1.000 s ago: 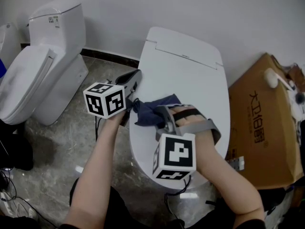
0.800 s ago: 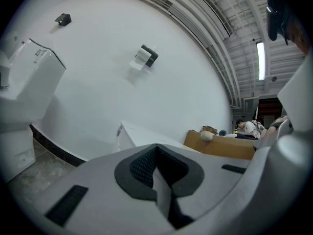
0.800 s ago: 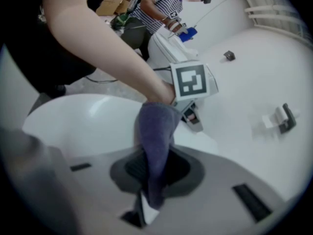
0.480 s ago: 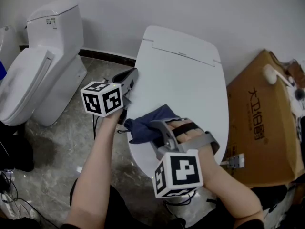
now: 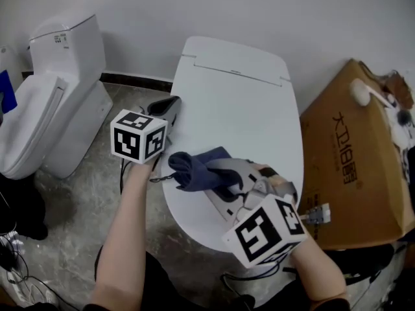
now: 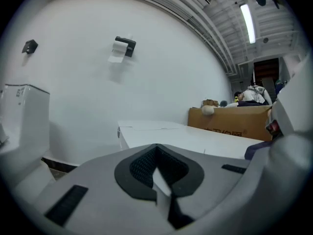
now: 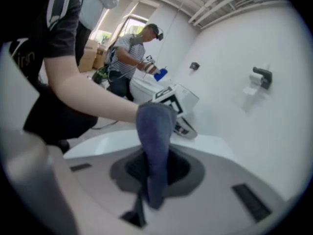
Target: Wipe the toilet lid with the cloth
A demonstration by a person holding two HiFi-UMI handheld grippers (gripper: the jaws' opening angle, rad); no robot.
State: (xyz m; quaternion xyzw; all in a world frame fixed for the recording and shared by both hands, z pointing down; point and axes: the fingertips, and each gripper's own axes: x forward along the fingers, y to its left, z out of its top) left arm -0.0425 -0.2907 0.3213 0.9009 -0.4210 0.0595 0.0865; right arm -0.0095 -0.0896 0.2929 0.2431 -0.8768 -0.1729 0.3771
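Right gripper (image 5: 225, 179), clamped on cloth (image 5: 193, 167), has swept it left across toilet lid (image 5: 240, 102) near end, so wiping looks under way; left gripper (image 5: 167, 106) closed, empty.

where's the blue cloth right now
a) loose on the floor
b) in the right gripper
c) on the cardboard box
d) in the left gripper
B: the right gripper view shows the cloth pinched between the fingers of the right gripper, and the head view shows it over the toilet lid; the left gripper holds nothing.
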